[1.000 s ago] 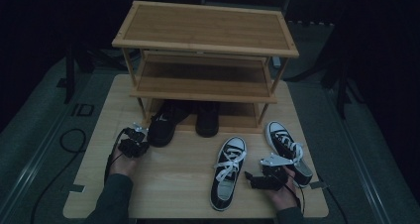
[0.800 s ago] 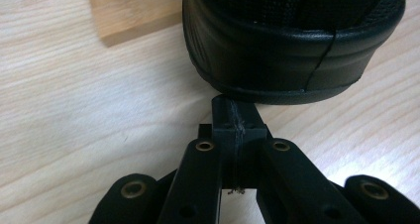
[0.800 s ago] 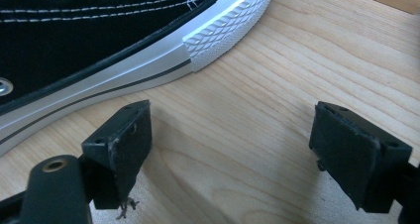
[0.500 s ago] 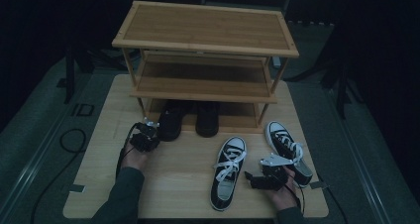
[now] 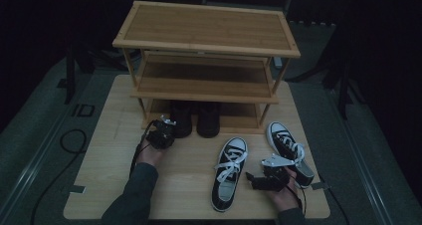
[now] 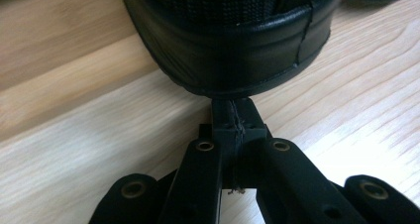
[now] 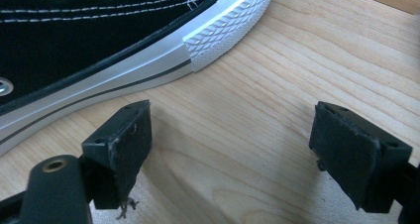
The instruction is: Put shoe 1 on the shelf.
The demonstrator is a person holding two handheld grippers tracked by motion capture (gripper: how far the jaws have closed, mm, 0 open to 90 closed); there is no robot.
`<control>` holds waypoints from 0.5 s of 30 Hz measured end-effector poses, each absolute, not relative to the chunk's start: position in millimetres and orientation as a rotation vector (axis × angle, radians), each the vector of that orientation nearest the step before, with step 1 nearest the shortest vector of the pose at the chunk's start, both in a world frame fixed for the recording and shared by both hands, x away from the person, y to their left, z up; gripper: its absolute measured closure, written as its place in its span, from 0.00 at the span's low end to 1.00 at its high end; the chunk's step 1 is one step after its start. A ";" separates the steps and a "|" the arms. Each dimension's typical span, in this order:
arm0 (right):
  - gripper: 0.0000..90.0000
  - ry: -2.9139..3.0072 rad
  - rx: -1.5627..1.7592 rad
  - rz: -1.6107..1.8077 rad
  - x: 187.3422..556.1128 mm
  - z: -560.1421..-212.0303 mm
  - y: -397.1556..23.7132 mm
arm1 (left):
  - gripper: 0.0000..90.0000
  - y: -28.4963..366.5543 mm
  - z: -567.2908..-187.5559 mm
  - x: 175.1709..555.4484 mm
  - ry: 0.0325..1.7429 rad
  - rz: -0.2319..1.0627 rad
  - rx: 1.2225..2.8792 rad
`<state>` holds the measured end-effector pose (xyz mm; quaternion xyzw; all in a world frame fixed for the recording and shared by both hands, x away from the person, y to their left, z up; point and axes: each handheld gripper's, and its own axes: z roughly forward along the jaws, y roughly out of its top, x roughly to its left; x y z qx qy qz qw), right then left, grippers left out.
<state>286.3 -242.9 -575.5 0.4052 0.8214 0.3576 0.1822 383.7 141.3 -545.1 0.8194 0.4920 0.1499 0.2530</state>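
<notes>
1. Reaching in from the near edge of the desk [image 5: 109, 185], the right hand-held gripper [image 5: 255, 181] lies low beside the left sneaker [image 5: 228, 172] with its jaws spread wide and nothing between them; in the right gripper view, bare wood shows between the pads and the sneaker's white ribbed toe rubber [image 7: 223, 28] lies just ahead and to one side.
2. That sneaker's long axis runs from the near edge toward the shoe rack [image 5: 206, 41], toe away from the person. The right sneaker [image 5: 288, 150] lies just beyond the right hand, angled a little outward.
3. Farther in, the left hand-held gripper [image 5: 161, 135] has its jaws pressed together, holding nothing; in the left gripper view the closed tips [image 6: 233, 122] sit right at the rounded end of the left black shoe [image 6: 233, 40].
4. Both black shoes, the left [image 5: 180, 118] and the right [image 5: 208, 119], stand side by side on the rack's bottom shelf, their near ends poking out past its front edge, long axes pointing into the rack.
5. Judged from this, a push by the left hand-held gripper would go straight along the shoe's length into the rack; the shelf above leaves low headroom, and the rack's left leg [image 5: 144, 108] stands close by.
6. Open desk lies left of that hand.
</notes>
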 end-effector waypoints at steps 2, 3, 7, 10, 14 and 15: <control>0.19 2.318 1.144 1.009 286.3 -575.5 -242.9 | 1.00 135.2 -544.9 386.0 1.329 0.401 2.239; 0.19 2.318 1.144 1.009 286.3 -575.5 -242.9 | 1.00 131.8 -545.1 387.2 1.319 0.400 2.250; 0.19 2.318 1.144 1.009 286.3 -575.5 -242.9 | 1.00 125.3 -547.1 389.1 1.306 0.406 2.272; 0.19 2.318 1.143 1.009 286.3 -575.5 -242.9 | 1.00 126.3 -547.0 389.8 1.301 0.392 2.269; 0.19 2.318 1.144 1.009 286.2 -575.5 -242.8 | 0.95 128.6 -545.8 387.8 1.296 0.397 2.265; 0.19 2.317 1.144 1.008 286.1 -575.5 -242.8 | 0.92 129.1 -545.2 387.0 1.297 0.397 2.261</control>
